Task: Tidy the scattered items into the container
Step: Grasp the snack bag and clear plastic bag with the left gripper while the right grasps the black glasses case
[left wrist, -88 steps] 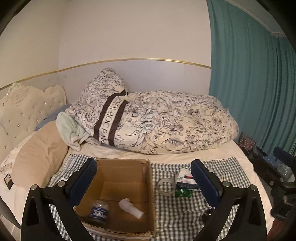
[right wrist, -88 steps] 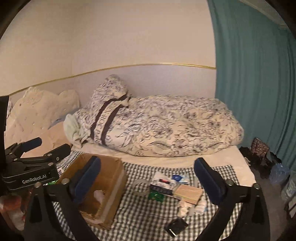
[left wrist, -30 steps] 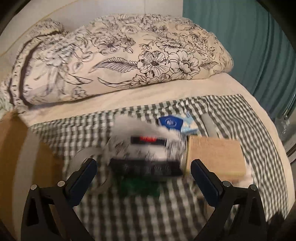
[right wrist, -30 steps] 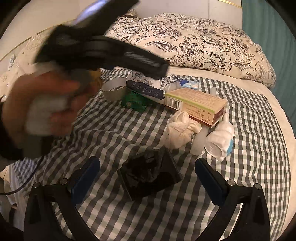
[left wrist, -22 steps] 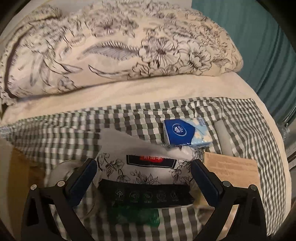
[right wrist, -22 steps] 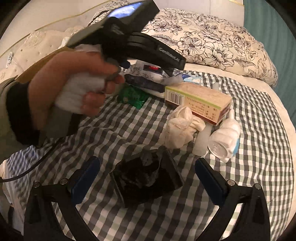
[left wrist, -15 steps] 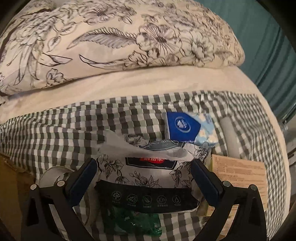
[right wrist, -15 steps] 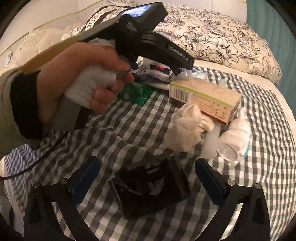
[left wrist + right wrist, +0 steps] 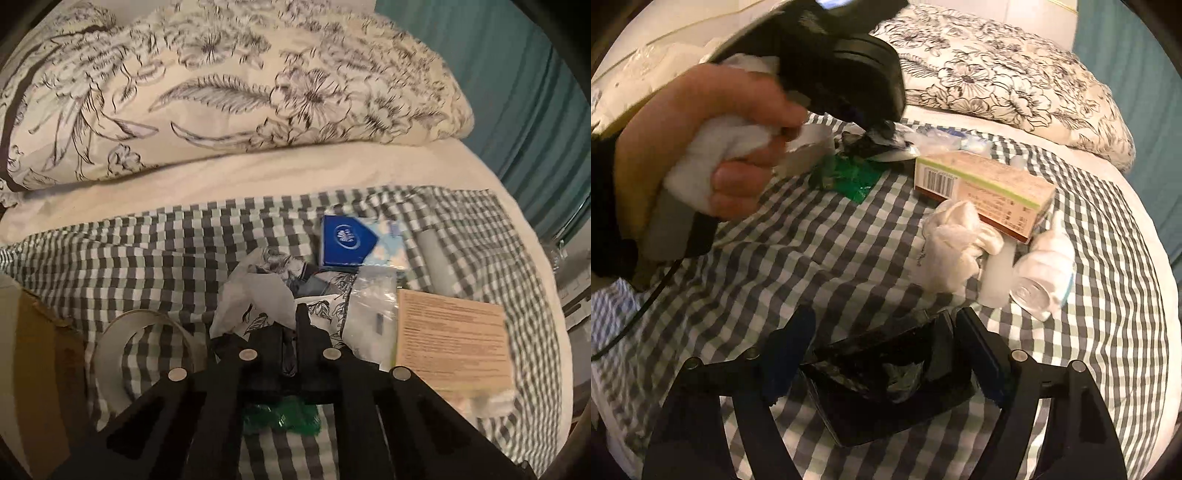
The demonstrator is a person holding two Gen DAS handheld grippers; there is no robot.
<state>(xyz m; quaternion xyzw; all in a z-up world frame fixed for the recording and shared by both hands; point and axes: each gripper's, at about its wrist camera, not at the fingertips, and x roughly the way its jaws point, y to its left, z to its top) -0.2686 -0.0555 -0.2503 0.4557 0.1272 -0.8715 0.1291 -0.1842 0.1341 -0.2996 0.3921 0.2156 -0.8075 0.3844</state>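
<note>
Right gripper (image 9: 882,354) is seen with fingers partly closed around a black pouch (image 9: 886,376) at the near edge of the checked cloth (image 9: 812,258); firm contact cannot be told. Left gripper (image 9: 291,332) is clenched on the floral packet (image 9: 255,295), with a green wrapper (image 9: 280,421) below and a tape roll (image 9: 144,354) just left. A cardboard box (image 9: 33,369) is seen at the cloth's left edge. Farther back a tan carton (image 9: 982,184), white rag (image 9: 956,243), white bottle (image 9: 1045,273) and blue tissue pack (image 9: 351,240) are grouped, before the floral duvet (image 9: 221,85).
</note>
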